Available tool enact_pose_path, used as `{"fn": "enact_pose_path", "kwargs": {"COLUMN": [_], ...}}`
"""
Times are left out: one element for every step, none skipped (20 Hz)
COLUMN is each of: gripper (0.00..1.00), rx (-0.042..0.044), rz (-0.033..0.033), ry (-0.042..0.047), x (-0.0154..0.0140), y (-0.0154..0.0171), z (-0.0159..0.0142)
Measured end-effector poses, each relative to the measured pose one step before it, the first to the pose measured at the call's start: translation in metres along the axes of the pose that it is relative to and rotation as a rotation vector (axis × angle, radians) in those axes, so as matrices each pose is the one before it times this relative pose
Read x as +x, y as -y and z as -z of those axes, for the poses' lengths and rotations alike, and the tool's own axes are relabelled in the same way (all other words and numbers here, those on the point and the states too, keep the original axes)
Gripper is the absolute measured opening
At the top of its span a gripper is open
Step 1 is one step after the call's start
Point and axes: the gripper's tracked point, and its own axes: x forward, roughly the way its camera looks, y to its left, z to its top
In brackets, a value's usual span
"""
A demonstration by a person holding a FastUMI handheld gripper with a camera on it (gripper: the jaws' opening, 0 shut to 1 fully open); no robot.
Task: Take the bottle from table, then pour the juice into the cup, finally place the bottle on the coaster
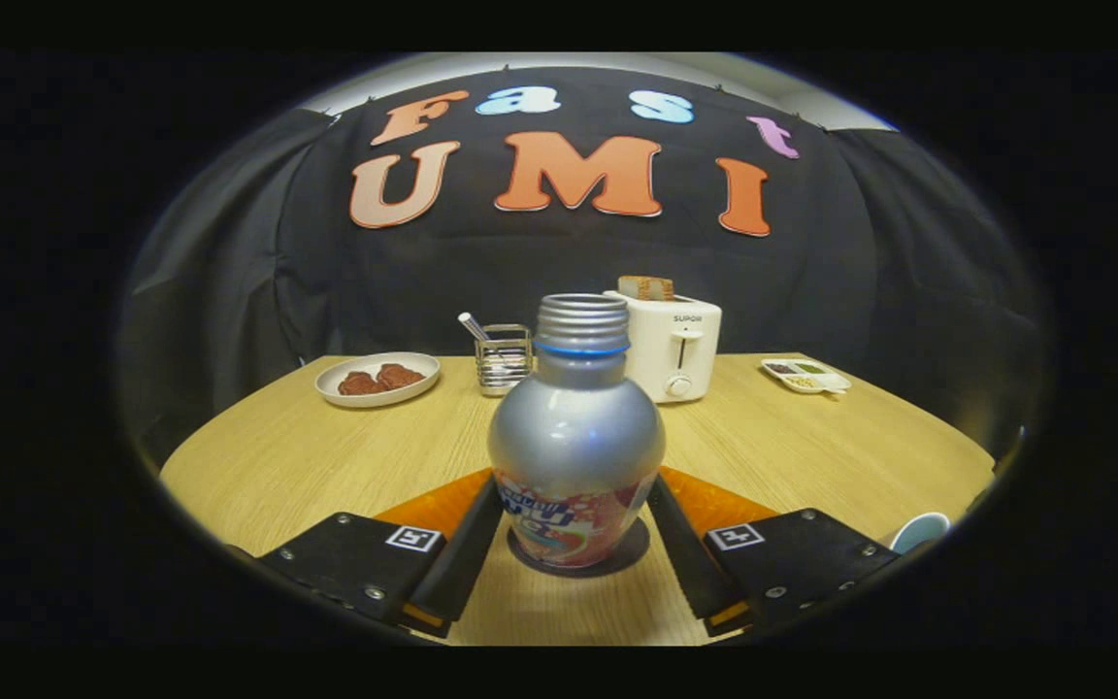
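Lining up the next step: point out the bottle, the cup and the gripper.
bottle point(575, 437): gripper view, silver shoulder, between the fingers.
cup point(920, 530): gripper view, light-blue rim beside the right finger.
gripper point(575, 568): gripper view, midway between fingertips flanking the bottle.

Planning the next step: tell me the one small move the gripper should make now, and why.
Probably lift the bottle straight up. The gripper has both fingers against the bottle's lower body, so the grip looks made, yet the bottle appears to stand on a dark disc on the table. The cup sits beside the right finger, so raise it before swinging that way.
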Motion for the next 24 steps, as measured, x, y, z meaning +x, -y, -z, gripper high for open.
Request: {"fn": "enact_pose_path", "kwargs": {"gripper": [0.87, 0.93, 0.95, 0.97, 0.97, 0.98, 0.97, 0.97, 0.97, 0.97, 0.97, 0.97, 0.97, 0.97, 0.97, 0.97, 0.97, 0.97, 0.97, 0.97, 0.97, 0.97, 0.97, 0.97], "rx": [0.00202, 0.0059, 0.00733, 0.00555, 0.00342, 0.00145, -0.00146, 0.00398, 0.00885, 0.00753, 0.00026, -0.00205, -0.00525, -0.00763, -0.01088, -0.00781, 0.0031, 0.01339, 0.02385, 0.02605, 0.01543, 0.00467, 0.00151, 0.00383], "rz": [0.0033, 0.00186, 0.00214, -0.00033, -0.00303, 0.00112, 0.00581, 0.00872, 0.00187, -0.00179, 0.00036, 0.00895, 0.00019, -0.00107, 0.00216, 0.00375, 0.00207, -0.00388, -0.01233, -0.01837, -0.01232, -0.00901, -0.0046, -0.00772], "ry": [0.0017, 0.00411, 0.00254, 0.0044, 0.0066, 0.0095, 0.01087, 0.00679, 0.00701, 0.01045, 0.01086, 0.00728, 0.01495, 0.01652, 0.01568, 0.01852, 0.01685, 0.01735, 0.01407, 0.01213, 0.01232, 0.0178, 0.01487, 0.01321], "x": [-0.00377, -0.00465, -0.00537, -0.00477, -0.00582, -0.00681, -0.00857, -0.00872, -0.00895, -0.01035, -0.01055, -0.01151, -0.01188, -0.01329, -0.0124, -0.0126, -0.01247, -0.01352, -0.01231, -0.01173, -0.01136, -0.01076, -0.01124, -0.00947], "y": [-0.00092, -0.00022, -0.00031, -0.00172, -0.00119, -0.00092, 0.00186, 0.0018, -0.0008, -0.00188, -0.00166, -0.00037, -0.00302, -0.00445, -0.00341, -0.00314, -0.00486, -0.00675, -0.00811, -0.00948, -0.0068, -0.00541, -0.00379, -0.00385], "z": [-0.00014, -0.00226, -0.00089, -0.00156, -0.00234, -0.00407, -0.00182, -0.00284, -0.00271, -0.00422, -0.00495, -0.00522, -0.00727, -0.00906, -0.00927, -0.01084, -0.01123, -0.00967, -0.00892, -0.00786, -0.00465, -0.00562, -0.00451, -0.00251]}}
